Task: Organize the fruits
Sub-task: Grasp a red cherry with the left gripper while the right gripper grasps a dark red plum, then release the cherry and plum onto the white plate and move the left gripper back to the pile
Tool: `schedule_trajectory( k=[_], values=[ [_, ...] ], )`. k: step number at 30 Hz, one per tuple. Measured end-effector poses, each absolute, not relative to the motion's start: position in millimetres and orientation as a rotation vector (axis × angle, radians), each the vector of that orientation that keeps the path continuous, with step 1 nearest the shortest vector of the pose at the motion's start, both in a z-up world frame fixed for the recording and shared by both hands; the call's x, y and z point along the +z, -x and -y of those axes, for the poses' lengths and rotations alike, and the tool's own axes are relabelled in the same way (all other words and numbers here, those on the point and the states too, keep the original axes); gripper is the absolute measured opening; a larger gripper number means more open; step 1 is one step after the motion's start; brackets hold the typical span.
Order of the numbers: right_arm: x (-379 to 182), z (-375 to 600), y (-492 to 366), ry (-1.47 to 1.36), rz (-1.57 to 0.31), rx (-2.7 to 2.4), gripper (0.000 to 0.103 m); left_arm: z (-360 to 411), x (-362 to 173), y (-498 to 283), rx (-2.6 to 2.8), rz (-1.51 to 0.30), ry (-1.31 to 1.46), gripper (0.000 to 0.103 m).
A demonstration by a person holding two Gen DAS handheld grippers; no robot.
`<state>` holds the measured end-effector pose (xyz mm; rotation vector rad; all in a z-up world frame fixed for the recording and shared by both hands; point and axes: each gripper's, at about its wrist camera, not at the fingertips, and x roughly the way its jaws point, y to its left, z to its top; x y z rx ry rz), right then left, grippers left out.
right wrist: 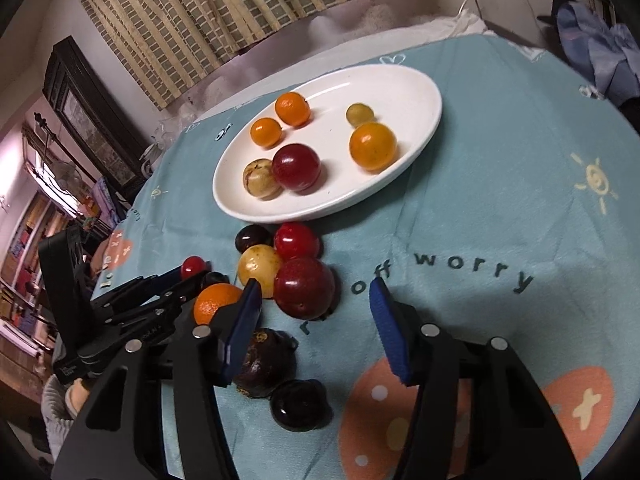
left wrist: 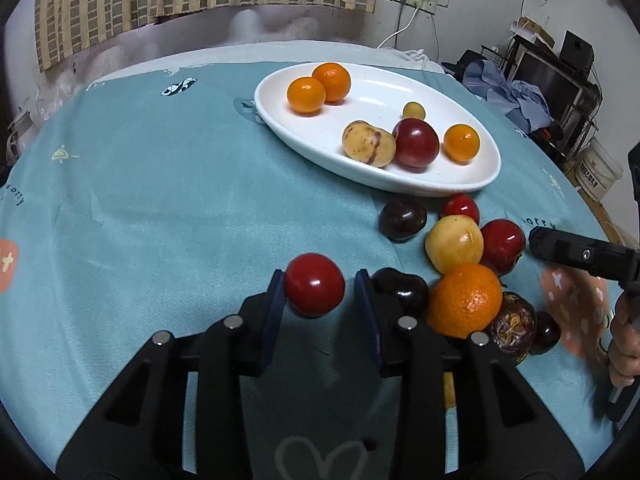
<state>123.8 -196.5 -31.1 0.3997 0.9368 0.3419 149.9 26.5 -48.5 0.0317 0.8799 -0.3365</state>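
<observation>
left gripper (left wrist: 320, 292) clamped on red fruit (left wrist: 314, 290), held just above table (left wrist: 160, 200) | right gripper (right wrist: 316, 320) jaws apart, nothing gripped, poised over near fruit pile (right wrist: 304, 286) | white plate (left wrist: 280, 120) seen far right, six fruits placed in it

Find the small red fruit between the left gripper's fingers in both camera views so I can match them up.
Left wrist view: the small red fruit sits low at centre, between the left gripper fingers.
Right wrist view: it shows small at mid-left, at the tip of that gripper, beyond the big orange.
Shared landmark: the white oval plate with fruit, farther back on the tablecloth.
</observation>
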Motion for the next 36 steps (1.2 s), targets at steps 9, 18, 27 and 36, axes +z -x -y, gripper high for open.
schedule_trajectory(
  k=[9, 18, 27, 36],
  values=[
    [-46, 187, -138, -0.452, -1.003, 0.382, 0.037, -25, -47, -147, -0.329, -0.863, -0.047, 0.028],
    [-9, 212, -123, -0.468, -0.843, 0.35, 0.037, -27, -12, -137, -0.312, -0.741, -0.016, 0.028],
    [11, 219, -196, -0.425, -0.806, 0.248, 0.037, 17, 24, -214, -0.304, -0.712, -0.016, 0.028],
    [3, 198, -229, -0.381, -0.791, 0.257, 0.068, 19, -2, -253, -0.252, -0.768, 0.003, 0.068]
  ],
)
